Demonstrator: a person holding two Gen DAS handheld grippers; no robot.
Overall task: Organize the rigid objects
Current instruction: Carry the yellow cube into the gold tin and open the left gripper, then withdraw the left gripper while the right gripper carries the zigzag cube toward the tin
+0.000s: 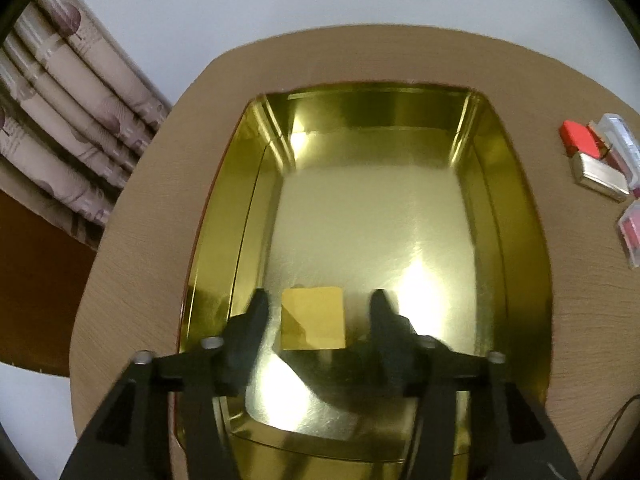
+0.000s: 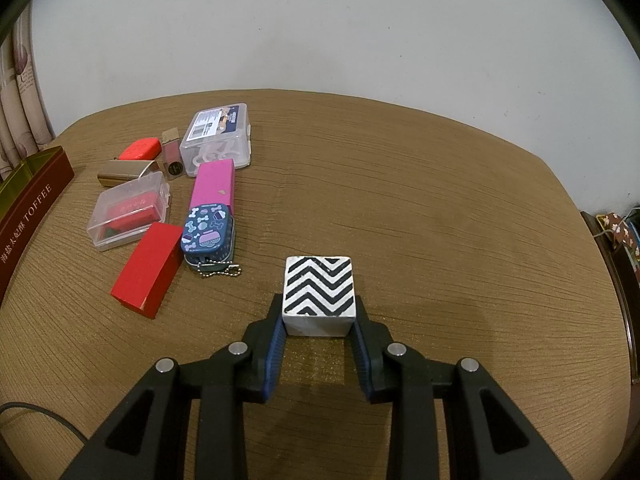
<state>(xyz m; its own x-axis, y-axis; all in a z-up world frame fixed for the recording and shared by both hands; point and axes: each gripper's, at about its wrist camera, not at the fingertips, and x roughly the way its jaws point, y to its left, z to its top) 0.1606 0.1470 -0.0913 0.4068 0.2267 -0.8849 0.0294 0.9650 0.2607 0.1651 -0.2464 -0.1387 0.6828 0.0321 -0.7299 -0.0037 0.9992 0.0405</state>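
In the left wrist view my left gripper [image 1: 318,300] is open above the gold tin tray [image 1: 516,216]. A small gold box [image 1: 313,322] lies on the tray floor between the fingers, not gripped. In the right wrist view my right gripper [image 2: 319,316] is shut on a white cube with black zigzag stripes [image 2: 319,292], held just above the wooden table [image 2: 440,200].
Left of the cube lie a red box [image 2: 148,270], a blue patterned tin with chain [image 2: 207,236], a pink box [image 2: 213,182], clear plastic cases [image 2: 130,210] [image 2: 218,140], a gold case [image 2: 128,172], and the toffee tin's side [image 2: 28,208]. Small boxes [image 1: 600,160] lie right of the tray.
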